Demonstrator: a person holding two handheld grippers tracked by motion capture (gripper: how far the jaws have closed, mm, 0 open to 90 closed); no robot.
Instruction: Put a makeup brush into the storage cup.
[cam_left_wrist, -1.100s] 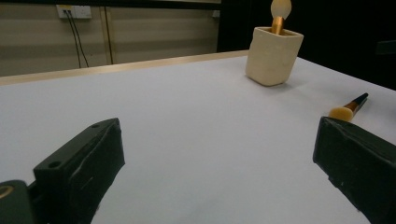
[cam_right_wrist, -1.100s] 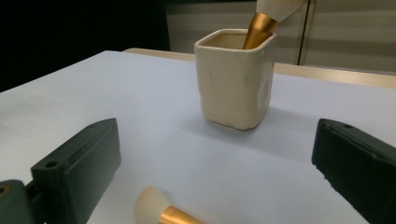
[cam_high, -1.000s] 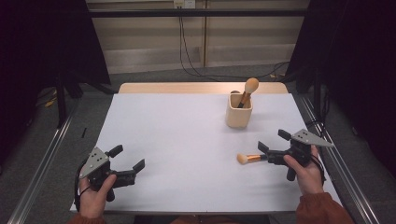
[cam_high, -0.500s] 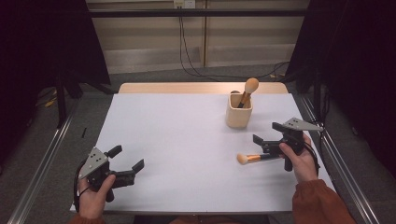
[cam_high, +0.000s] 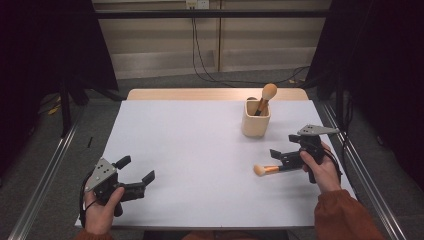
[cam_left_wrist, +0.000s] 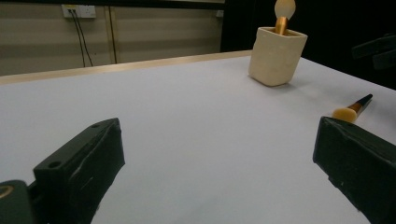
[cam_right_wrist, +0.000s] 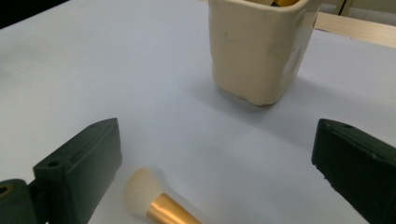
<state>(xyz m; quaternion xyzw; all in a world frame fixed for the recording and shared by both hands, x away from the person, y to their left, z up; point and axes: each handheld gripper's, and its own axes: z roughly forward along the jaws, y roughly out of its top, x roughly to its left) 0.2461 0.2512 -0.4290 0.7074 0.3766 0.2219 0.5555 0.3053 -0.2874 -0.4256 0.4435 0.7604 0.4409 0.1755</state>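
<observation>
A cream cup (cam_high: 255, 121) stands on the white table (cam_high: 200, 150) at the back right, with a makeup brush (cam_high: 267, 93) upright in it. A second brush (cam_high: 266, 170), with a pale head and a gold ferrule, lies flat in front of the cup. My right gripper (cam_high: 283, 146) is open just above and behind this brush's handle end, with nothing in it. In the right gripper view the brush head (cam_right_wrist: 139, 190) lies low by the left jaw, and the cup (cam_right_wrist: 257, 51) stands ahead. My left gripper (cam_high: 136, 169) is open and holds nothing at the front left.
The left gripper view looks across the bare white top to the cup (cam_left_wrist: 276, 56) and the lying brush (cam_left_wrist: 352, 107). A wooden strip (cam_high: 200, 94) borders the table's far edge. Metal rails (cam_high: 47, 165) run along both sides, and cables hang on the back wall.
My right gripper has moved slightly away from the person, toward the cup. The lying brush has stayed in place. The left gripper has not moved.
</observation>
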